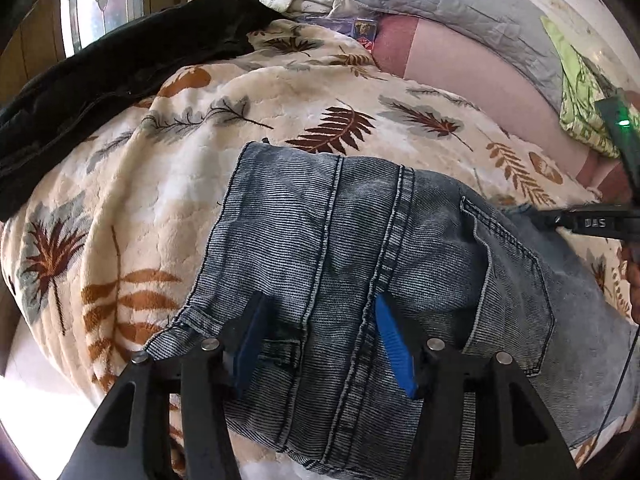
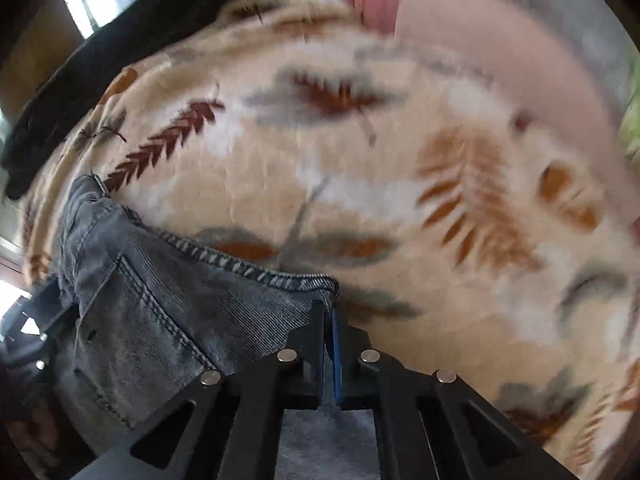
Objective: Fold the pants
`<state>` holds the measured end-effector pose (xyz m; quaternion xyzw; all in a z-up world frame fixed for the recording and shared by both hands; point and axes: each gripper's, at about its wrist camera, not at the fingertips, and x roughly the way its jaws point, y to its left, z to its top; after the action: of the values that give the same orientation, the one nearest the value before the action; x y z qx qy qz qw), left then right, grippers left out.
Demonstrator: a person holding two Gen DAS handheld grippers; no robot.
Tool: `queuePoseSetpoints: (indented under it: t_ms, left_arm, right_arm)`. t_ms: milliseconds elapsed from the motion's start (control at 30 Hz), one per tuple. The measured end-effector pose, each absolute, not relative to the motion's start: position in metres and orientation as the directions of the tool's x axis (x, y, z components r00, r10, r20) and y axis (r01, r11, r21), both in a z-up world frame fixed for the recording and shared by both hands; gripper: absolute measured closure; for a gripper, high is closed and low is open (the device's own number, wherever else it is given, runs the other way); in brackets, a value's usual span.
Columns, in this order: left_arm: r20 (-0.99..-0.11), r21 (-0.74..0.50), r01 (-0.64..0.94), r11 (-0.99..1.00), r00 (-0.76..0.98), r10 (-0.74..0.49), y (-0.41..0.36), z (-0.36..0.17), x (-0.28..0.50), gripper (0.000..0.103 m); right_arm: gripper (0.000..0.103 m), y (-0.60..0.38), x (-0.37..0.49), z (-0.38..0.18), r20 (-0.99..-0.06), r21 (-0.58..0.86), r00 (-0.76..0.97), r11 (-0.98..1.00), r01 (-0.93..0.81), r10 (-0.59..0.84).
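On the leaf-print blanket (image 1: 168, 184) lie the denim pants (image 1: 360, 248), spread beneath my left gripper (image 1: 320, 336), whose blue-padded jaws stand wide apart over the seat seam, gripping nothing. My right gripper (image 2: 334, 320) has its jaws pinched together on the pants' waistband corner, at the garment's right edge.

Both wrist cameras looked forward and down, close over the bed. Each view shared the jeans (image 1: 360, 264) and the leaf-print blanket (image 2: 360, 168), the right one blurred.
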<state>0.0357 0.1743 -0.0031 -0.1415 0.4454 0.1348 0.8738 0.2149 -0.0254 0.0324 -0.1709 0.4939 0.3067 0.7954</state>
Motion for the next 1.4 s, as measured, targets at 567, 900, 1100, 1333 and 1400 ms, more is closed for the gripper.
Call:
queuePoseSetpoints:
  t_ms: [567, 900, 1100, 1333, 1400]
  left_arm:
    - [-0.81, -0.077, -0.358, 0.931, 0.567, 0.151, 0.167, -0.002, 0.036, 0.043]
    - [-0.774, -0.083, -0.358, 0.93, 0.611, 0.165, 0.168, 0.027, 0.024, 0.043]
    - [-0.797, 0.058, -0.359, 0.931, 0.545, 0.26, 0.159, 0.023, 0.048, 0.027]
    - [-0.819, 0.063, -0.36, 0.931, 0.514, 0.254, 0.157, 0.023, 0.05, 0.019]
    - [-0.785, 0.036, -0.325, 0.945, 0.576, 0.228, 0.14, 0.042, 0.043, 0.019]
  right_arm:
    - [0.023, -0.092, 0.193, 0.039, -0.728, 0.466, 0.287, 0.757, -0.459, 0.622]
    - [0.029, -0.125, 0.156, 0.027, -0.719, 0.487, 0.334, 0.785, -0.384, 0.609]
    - [0.024, -0.171, 0.136, -0.049, -0.727, 0.61, 0.22, 0.759, -0.228, 0.651]
    - [0.023, -0.24, 0.099, -0.008, -0.567, 0.75, 0.35, 0.643, -0.154, 0.746]
    - [0.022, -0.28, 0.073, -0.014, -0.532, 0.794, 0.384, 0.602, -0.083, 0.754]
